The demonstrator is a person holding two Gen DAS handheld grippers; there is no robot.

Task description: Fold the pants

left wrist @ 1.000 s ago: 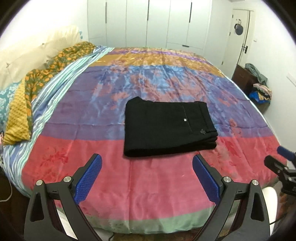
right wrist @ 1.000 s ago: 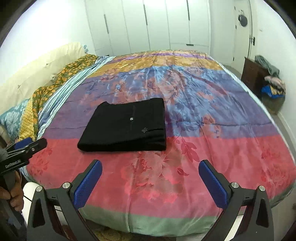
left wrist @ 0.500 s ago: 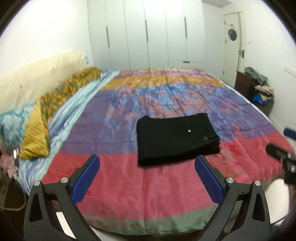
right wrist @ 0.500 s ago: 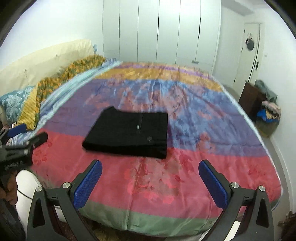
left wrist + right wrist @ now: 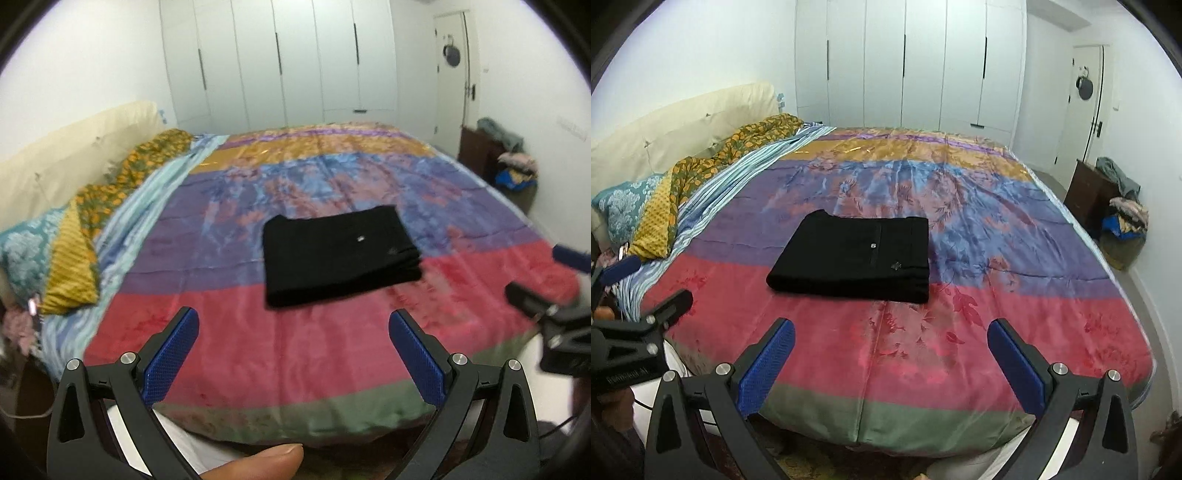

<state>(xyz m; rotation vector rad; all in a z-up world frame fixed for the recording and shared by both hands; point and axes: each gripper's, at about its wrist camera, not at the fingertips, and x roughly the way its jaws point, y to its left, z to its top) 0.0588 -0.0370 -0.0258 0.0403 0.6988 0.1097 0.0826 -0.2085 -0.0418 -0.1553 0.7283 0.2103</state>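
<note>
The black pants (image 5: 338, 254) lie folded into a neat rectangle on the striped bedspread (image 5: 295, 350), also seen in the right wrist view (image 5: 855, 254). My left gripper (image 5: 293, 350) is open and empty, held back off the foot of the bed, well short of the pants. My right gripper (image 5: 892, 354) is open and empty, also back from the bed's near edge. Each gripper shows at the edge of the other's view: the right one (image 5: 554, 295) and the left one (image 5: 635, 288).
Pillows and a yellow-green patterned cloth (image 5: 683, 184) lie along the headboard on the left. White wardrobes (image 5: 908, 66) line the far wall. A dark cabinet with piled clothes (image 5: 1108, 199) stands at the right by a door.
Both grippers have pulled back and risen away from the bed, so the pants look smaller and farther off. The pants have not moved. Both grippers stay open.
</note>
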